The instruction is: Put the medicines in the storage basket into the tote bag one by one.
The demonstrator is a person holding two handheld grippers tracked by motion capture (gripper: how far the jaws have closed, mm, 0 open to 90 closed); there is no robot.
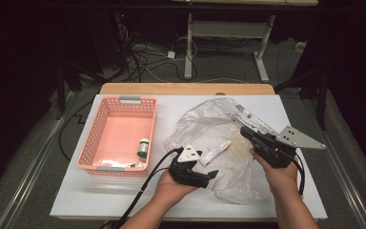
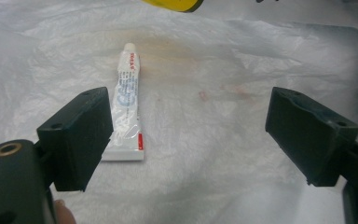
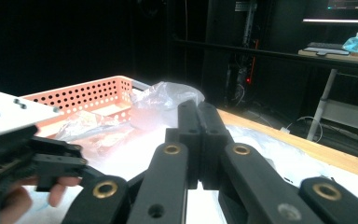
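So the desk has a white top with a strip of bare wood showing along the far edge. Sitting right on it: a pink perforated basket on the left side, and a big crumpled clear plastic bag spread over the middle and right, just beside the basket.

White tube with small red and blue print, too blurred to read

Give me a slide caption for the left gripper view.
Open left gripper poised over a small white toothpaste-style tube lying on a crinkled translucent plastic bag.
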